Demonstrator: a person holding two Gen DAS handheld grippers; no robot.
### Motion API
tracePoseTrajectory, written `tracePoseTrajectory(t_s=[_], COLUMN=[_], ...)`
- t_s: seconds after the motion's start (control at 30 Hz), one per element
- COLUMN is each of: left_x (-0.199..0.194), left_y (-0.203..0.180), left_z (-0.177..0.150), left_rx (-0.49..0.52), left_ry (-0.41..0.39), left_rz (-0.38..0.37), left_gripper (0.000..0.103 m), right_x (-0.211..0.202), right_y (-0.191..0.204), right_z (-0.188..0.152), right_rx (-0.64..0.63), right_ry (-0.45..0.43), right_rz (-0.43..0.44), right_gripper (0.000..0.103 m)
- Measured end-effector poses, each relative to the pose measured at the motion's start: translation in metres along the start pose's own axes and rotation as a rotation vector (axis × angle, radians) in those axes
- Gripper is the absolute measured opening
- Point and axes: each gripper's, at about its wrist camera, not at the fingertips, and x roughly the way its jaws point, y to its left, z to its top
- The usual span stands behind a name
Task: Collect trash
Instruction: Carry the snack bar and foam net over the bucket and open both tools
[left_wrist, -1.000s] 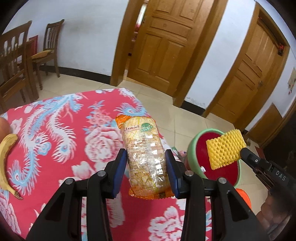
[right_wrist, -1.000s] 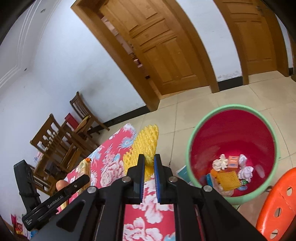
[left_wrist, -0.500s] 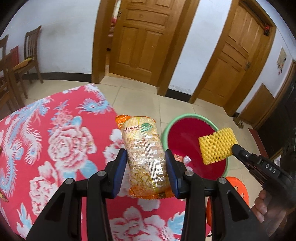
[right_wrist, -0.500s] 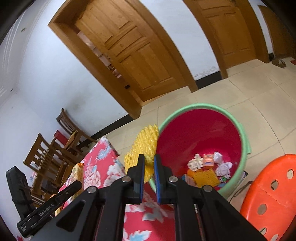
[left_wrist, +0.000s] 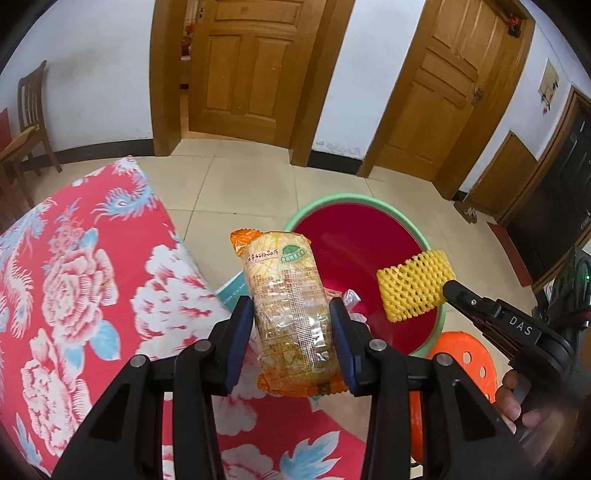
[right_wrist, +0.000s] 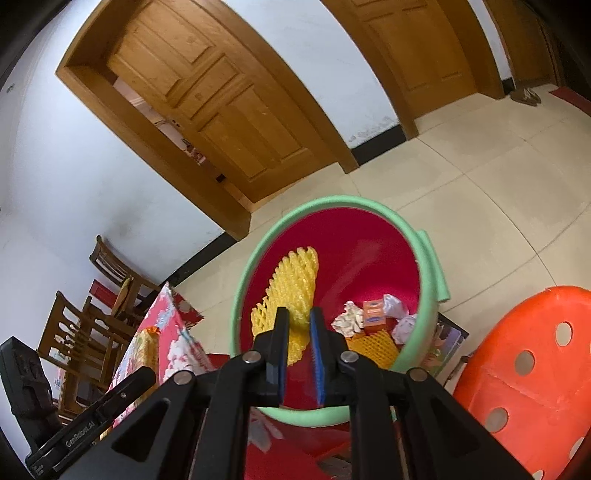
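Now hanging over the red bin (right_wrist: 430, 295) at frame centre: yellow foam net (right_wrist: 291, 291), right gripper (right_wrist: 298, 326) fingers loosening slightly; left gripper (left_wrist: 291, 317) clenching snack packet (left_wrist: 291, 306).

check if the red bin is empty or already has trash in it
Not empty. The red bin already holds crumpled tissues, a small orange box and a yellow foam net at its bottom.

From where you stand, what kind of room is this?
Most likely a room in a home: panelled wooden doors, a wooden dining chair on the tiled floor, and a flowered cloth on the table beside a trash bucket.
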Motion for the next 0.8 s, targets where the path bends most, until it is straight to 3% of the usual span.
tracePoseTrajectory(t_s=[0.3, 0.47, 0.8], left_x=[0.023, 0.037, 0.059], left_y=[-0.023, -0.031, -0.042], left_z=[0.001, 0.005, 0.004], left_rx=[0.04, 0.055, 0.073], left_ry=[0.037, 0.06, 0.095], left_rz=[-0.013, -0.023, -0.031], left_gripper=[0.043, 0.043, 0.043], right_x=[0.004, 0.006, 0.004], right_y=[-0.025, -0.033, -0.038], right_z=[0.002, 0.004, 0.006], right_rx=[0.048, 0.058, 0.073], right_ry=[0.017, 0.021, 0.019], right_rz=[-0.029, -0.03, -0.026], right_gripper=[0.018, 0.03, 0.031])
